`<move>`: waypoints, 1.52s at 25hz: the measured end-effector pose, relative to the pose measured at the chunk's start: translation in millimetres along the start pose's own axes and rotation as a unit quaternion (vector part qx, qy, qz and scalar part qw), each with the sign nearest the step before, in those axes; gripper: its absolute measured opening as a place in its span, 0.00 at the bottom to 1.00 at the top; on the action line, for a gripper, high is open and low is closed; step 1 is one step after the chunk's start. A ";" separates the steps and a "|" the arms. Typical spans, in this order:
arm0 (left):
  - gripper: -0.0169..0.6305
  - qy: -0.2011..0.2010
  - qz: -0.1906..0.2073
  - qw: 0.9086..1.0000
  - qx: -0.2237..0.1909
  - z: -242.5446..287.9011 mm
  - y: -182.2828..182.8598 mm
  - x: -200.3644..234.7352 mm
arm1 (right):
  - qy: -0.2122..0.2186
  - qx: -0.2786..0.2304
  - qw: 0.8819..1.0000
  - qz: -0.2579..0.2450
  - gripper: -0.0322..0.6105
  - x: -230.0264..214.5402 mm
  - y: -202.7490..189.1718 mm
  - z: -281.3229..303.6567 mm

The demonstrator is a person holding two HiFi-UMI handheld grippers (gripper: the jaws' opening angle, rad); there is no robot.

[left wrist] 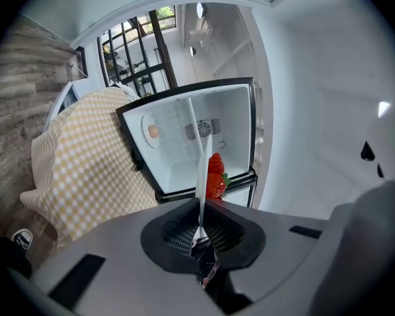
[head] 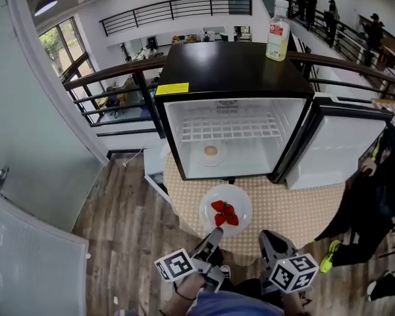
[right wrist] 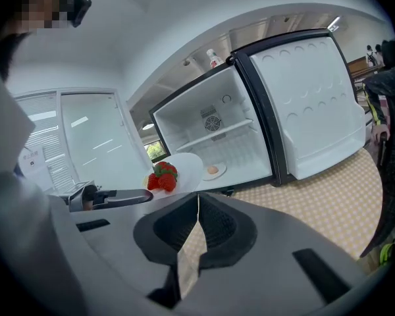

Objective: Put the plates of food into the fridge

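Two plates are seen in the head view: one plate (head: 241, 199) carrying strawberries (head: 225, 213) is held above the worktop (head: 289, 209), in front of the open fridge (head: 237, 71); its near rim is gripped by the left tool (head: 216, 233); a small plate (head: 210, 158) with a round pale food on it is set on the fridge floor, below the wire shelf (head: 230, 128); the door (head: 336, 151) is swung out to the right; a bottle (head: 278, 38) is stood on the fridge top; the right tool (head: 267, 237) is held just beside the left tool, apart from the plate; the worktop is covered by a checked cloth.

In the left gripper view the plate is seen edge-on, pinched between the closed jaws; the strawberries are shown beyond the jaws, with the fridge interior behind them; the view is rolled, so the fridge appears tilted.

In the right gripper view the jaws are pressed together with nothing between them; the plate of strawberries and the left tool are seen to the left; the fridge and its open door are seen ahead.
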State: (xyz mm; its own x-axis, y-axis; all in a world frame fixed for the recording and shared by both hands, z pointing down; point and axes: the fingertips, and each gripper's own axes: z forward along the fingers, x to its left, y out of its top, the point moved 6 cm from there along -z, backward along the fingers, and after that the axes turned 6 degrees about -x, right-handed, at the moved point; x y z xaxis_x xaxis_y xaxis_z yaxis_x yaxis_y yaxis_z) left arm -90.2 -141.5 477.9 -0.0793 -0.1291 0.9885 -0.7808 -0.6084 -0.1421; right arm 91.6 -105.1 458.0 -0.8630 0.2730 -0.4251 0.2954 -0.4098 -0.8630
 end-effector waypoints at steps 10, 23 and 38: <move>0.06 0.026 0.014 0.999 0.046 40.7 -13.7 10.3 | -0.005 0.004 1.000 0.008 0.08 -25.3 20.0 14.6; 0.06 0.071 0.052 0.996 -0.001 113.9 8.8 41.5 | 0.061 0.049 0.997 -0.027 0.08 -75.0 63.5 58.7; 0.06 0.142 0.053 0.988 0.014 237.8 40.7 118.8 | 0.066 0.086 0.994 -0.020 0.08 -131.9 67.2 82.3</move>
State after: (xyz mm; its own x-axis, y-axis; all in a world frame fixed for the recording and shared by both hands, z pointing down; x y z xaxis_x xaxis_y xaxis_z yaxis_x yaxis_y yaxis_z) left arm 16.0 -367.8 577.0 -0.3334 0.0297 0.9423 -0.7420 -0.6249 -0.2428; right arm 191.5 -240.3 478.6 -0.8082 0.3986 -0.4335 0.1784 -0.5358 -0.8253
